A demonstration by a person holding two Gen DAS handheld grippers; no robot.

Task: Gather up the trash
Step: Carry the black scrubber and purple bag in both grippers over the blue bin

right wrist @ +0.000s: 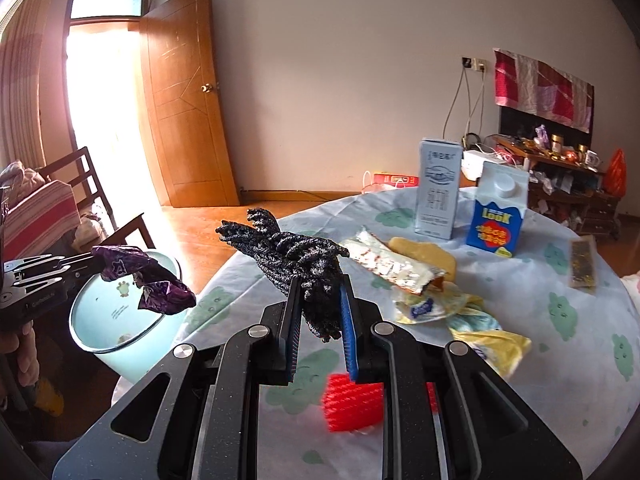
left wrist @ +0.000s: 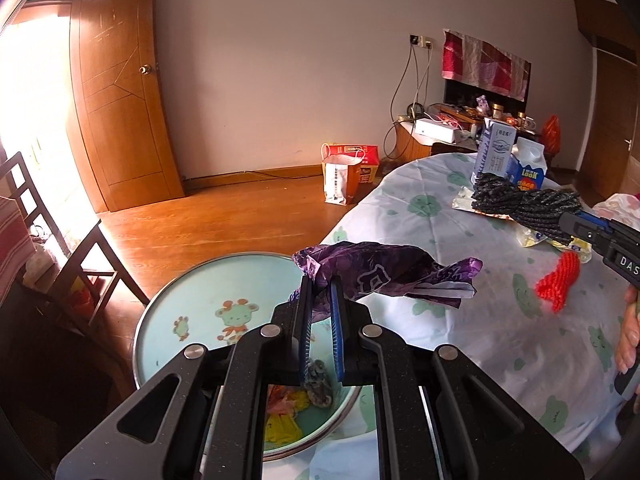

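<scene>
Room: wooden floor [left wrist: 224, 216], open door [right wrist: 184, 104] upper left.
Surface: cloth-covered table [right wrist: 560, 380] at right.
Left gripper [left wrist: 320, 292]: jaws pinched purple wrapper [left wrist: 384, 272] above bin [left wrist: 168, 320], lower left.
Right gripper [right wrist: 320, 300]: jaws clamped black netting [right wrist: 296, 264], centre.
Right view only: brown packet [right wrist: 582, 266].

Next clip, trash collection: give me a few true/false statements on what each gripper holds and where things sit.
1. The left gripper is shut on the purple wrapper. True.
2. The right gripper is open. False: it is shut on the black foam net.
3. The bin stands on the table. False: it stands beside it.
4. The red foam net lies on the table. True.
5. Both cartons stand upright. True.
</scene>
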